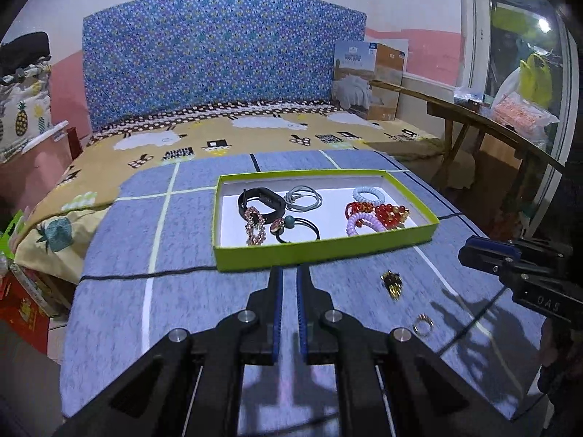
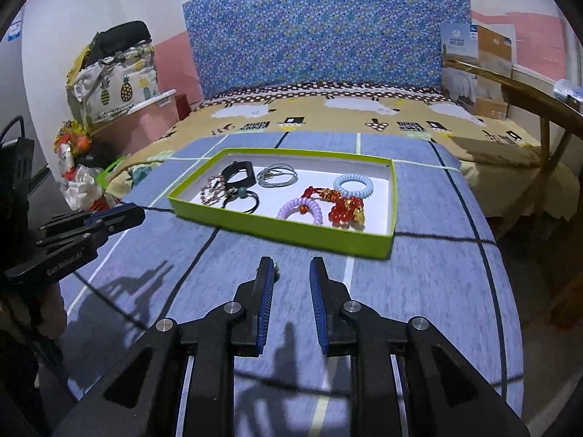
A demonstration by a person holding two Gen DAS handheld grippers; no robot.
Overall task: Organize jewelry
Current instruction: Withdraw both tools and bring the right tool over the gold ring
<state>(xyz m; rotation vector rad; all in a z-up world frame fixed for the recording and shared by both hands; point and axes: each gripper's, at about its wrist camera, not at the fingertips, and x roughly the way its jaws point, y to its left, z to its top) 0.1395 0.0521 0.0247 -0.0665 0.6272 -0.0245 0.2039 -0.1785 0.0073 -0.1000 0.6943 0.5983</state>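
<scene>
A lime-green box tray lies on the blue checked cloth. It holds a black band, grey hair ties, a pale blue coil, red beads and a purple coil. Outside it on the cloth lie a small gold-and-dark piece and a ring. My left gripper hovers before the tray's near wall, shut and empty. My right gripper is open above the cloth, with nothing between its fingers. A small dark bit peeks out beside its left finger.
A black cable runs across the cloth left of the tray. Behind it is a bed with a sheep-print sheet and a blue dotted headboard. A wooden table stands at the right, with a cardboard box beside it.
</scene>
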